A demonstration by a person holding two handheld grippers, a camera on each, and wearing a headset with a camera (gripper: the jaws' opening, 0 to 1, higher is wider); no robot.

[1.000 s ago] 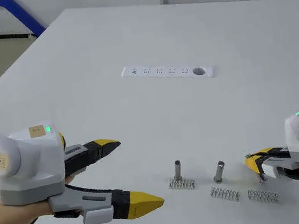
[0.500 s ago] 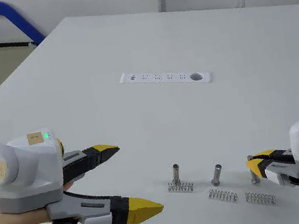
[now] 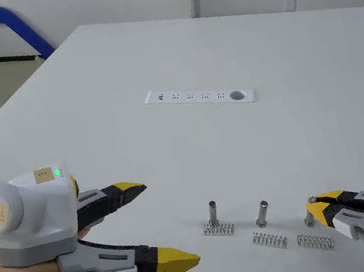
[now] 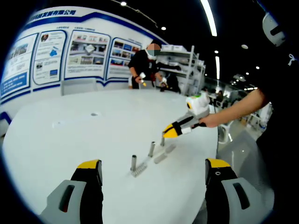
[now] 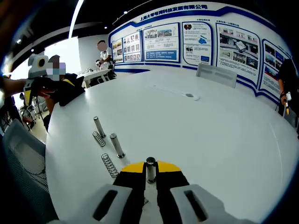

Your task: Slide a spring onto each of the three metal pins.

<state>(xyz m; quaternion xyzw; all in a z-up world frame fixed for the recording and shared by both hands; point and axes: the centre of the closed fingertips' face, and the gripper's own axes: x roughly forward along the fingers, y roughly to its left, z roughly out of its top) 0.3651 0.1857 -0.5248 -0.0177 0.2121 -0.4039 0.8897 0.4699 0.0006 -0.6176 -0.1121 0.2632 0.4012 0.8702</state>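
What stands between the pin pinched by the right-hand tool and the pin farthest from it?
The middle pin stands upright between the gripped pin and the far pin, a spring lying by its base; the head view shows it.

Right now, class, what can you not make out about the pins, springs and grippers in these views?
Right pin: right gripper view, the right gripper's shut jaws hide its lower part; standing or lifted, I cannot tell.
Springs: left gripper view, too small to tell coils apart.
Right gripper's body: head view, cut off by the right edge.
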